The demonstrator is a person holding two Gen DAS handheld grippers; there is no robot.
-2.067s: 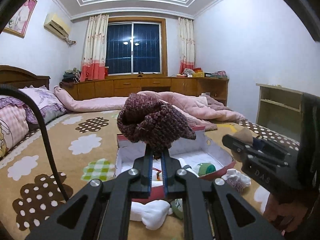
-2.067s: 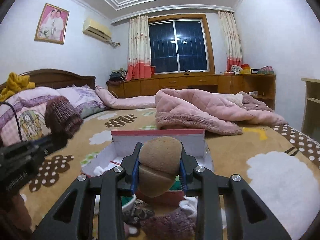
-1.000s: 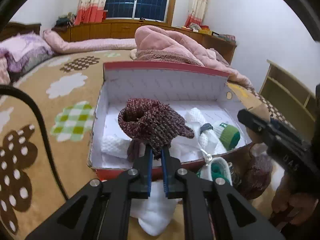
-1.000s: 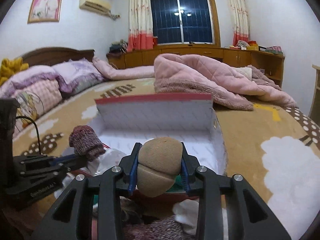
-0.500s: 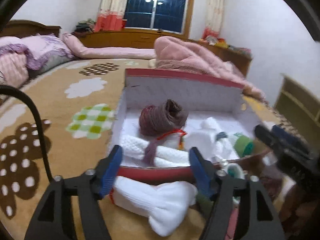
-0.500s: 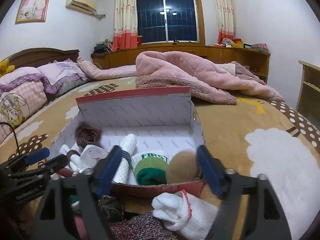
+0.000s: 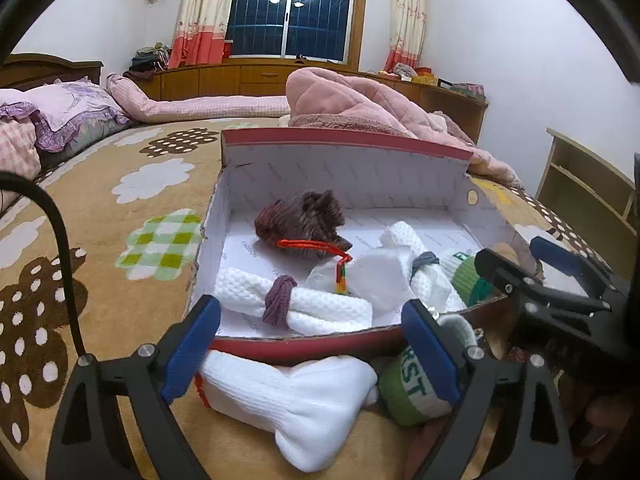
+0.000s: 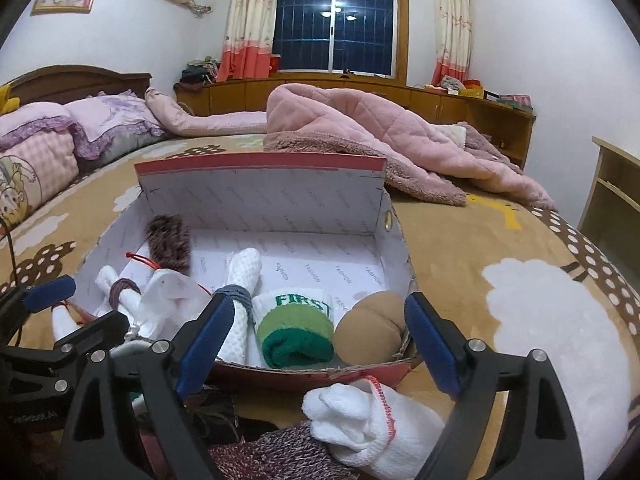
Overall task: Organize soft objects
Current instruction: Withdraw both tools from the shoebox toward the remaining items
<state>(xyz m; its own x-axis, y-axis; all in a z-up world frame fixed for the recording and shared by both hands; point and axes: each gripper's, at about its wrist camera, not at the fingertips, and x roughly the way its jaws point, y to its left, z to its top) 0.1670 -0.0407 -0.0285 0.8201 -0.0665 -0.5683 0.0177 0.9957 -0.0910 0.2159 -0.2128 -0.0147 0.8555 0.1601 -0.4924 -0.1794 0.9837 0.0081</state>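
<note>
The maroon knitted roll (image 7: 302, 222) lies inside the shoe box (image 7: 344, 164), towards its far left corner, fuzzy and dark with a red cord (image 7: 316, 246) draped across its front. The tan sock ball (image 8: 370, 326) sits in the box's near right corner, smooth and rounded, touching the front wall. Between them lie 2 white waffle rolls, one tied with a purple band (image 7: 280, 300) and the other with a grey band (image 8: 236, 294), a crumpled clear bag (image 7: 368, 276), and a green and white sock roll (image 8: 296, 328) lettered FIRST, just beside the tan ball.

The left tongs (image 7: 312, 350) have just been opening and now stand released, jaws wide, with nothing pressed between them; the box's red front edge and a white sock (image 7: 296, 400) on the bed show through the gap. A second green sock roll (image 7: 408, 388) lies just behind the right-hand pad. The right tongs (image 8: 318, 342) have likewise just been opening and are spread wide over the box's near wall, holding nothing. Below them on the bedspread (image 8: 560, 320) lie another white sock (image 8: 368, 424) with a pink hem and a mottled maroon knit (image 8: 276, 456).

Behind the box a pink quilt (image 8: 360, 128) is heaped on the bed.
</note>
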